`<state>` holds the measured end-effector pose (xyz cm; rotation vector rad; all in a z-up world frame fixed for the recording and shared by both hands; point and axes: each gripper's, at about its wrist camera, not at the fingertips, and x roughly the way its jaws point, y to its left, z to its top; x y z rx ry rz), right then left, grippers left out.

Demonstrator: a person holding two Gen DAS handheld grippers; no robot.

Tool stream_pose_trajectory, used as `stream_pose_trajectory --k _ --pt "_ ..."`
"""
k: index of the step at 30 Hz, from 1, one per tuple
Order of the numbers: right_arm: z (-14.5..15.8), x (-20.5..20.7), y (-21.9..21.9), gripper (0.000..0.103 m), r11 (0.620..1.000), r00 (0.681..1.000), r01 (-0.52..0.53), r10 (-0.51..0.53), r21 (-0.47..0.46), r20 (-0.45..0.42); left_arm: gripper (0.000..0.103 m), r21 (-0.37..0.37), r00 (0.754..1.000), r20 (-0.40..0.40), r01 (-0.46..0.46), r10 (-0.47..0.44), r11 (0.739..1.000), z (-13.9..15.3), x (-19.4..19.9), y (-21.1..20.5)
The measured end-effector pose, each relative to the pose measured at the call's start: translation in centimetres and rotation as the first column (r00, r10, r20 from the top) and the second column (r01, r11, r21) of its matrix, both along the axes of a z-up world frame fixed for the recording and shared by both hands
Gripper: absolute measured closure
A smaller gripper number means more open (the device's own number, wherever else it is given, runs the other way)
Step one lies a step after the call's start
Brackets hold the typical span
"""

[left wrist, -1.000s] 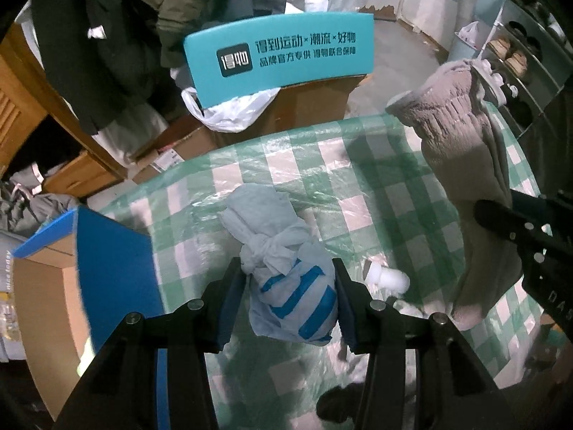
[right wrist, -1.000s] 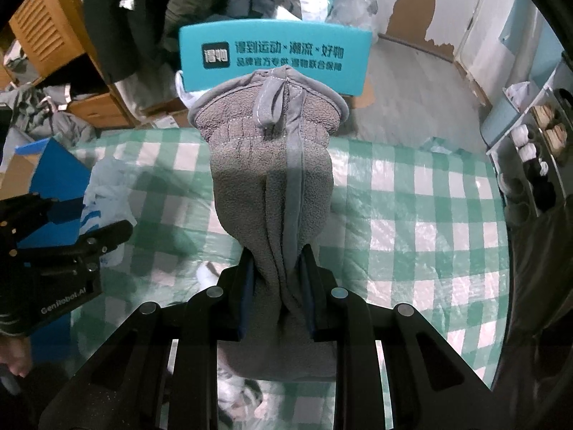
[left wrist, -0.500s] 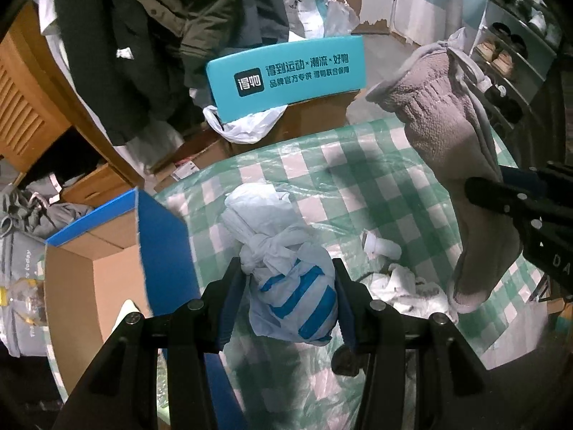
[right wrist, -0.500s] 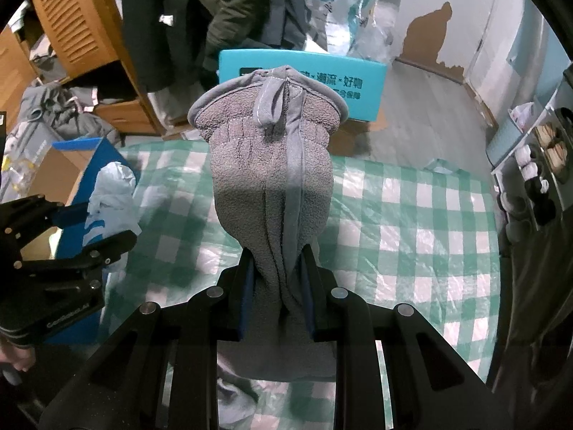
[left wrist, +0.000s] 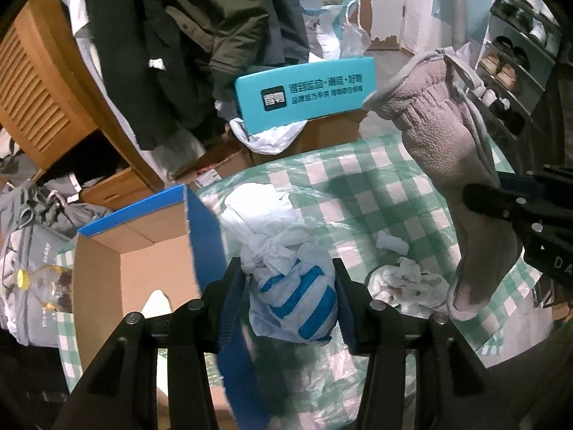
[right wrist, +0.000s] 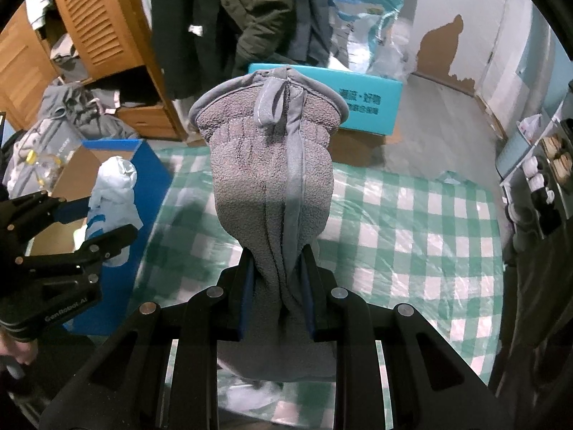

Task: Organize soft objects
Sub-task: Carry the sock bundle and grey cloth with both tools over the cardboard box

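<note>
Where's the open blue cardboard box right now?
In the left wrist view the open blue cardboard box sits at the checked table's left edge, just left of the left tool.

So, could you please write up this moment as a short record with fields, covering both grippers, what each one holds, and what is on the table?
left gripper: shut on the knotted white and blue striped bundle, held above the table
right gripper: shut on the grey fleece mitten, cuff pointing away from the camera
table: green and white checked cloth under clear plastic
on the table: crumpled white cloth
open cardboard box: blue outside, at the table's left edge, something pale inside
behind the table: teal box
</note>
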<state>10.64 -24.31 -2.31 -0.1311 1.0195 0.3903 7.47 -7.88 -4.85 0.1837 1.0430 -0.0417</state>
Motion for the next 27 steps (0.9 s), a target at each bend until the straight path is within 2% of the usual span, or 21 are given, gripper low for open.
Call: stream_pose_trajectory --k 12,20,27 --pt "1.4 -0.6 4.4 0.081 0.997 0.997 -0.077 0.077 0.026 0.012 0.055 -0.008 0.996 0.024 -0.085 0.085 0.996 1.0 -2.1 5.3" --pt "2.1 -1.0 7.7 0.081 0.992 0.992 -0.124 0.123 0.040 0.013 0.055 -0.016 0.987 0.005 -0.159 0.159 0.987 0.2 -3.3 9.7" --pt "2.7 -1.3 11.2 0.081 0.984 0.985 -0.171 0.171 0.048 0.015 0.055 -0.037 0.970 -0.023 -0.242 0.241 0.970 -0.8 -4.5 14.0"
